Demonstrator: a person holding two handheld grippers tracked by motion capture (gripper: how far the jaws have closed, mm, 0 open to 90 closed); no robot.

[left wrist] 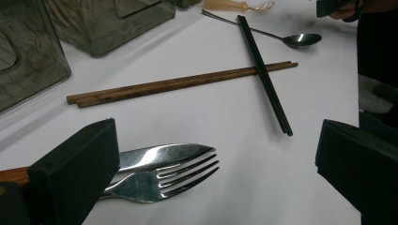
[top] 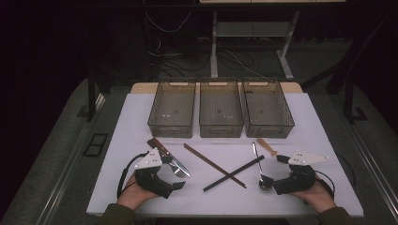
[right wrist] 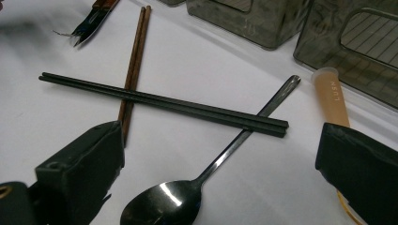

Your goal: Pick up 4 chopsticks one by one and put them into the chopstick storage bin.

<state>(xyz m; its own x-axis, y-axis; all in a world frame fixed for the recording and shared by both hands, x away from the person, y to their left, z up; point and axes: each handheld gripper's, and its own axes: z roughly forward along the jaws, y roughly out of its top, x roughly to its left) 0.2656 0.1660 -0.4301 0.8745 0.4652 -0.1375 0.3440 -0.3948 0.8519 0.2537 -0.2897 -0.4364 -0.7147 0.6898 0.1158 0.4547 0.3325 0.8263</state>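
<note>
Jaws wide and empty, our left gripper [top: 174, 180] flanks the fork [left wrist: 164, 180] near the table's [top: 291, 201] front-left edge, tines pointing right, while the right gripper [top: 277, 176], equally open, straddles the spoon [right wrist: 187, 192].

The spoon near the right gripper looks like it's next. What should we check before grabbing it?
1. Right gripper jaws open: ok.
2. Spoon bowl between the jaws, not yet gripped: ok.
3. Spoon handle free: not ok, the black chopsticks lie across it.
4. Three bins empty: ok.
5. Left gripper open, apart, by the fork: ok.
6. Tan-handled utensil clear of the right jaw: cannot tell.
</note>
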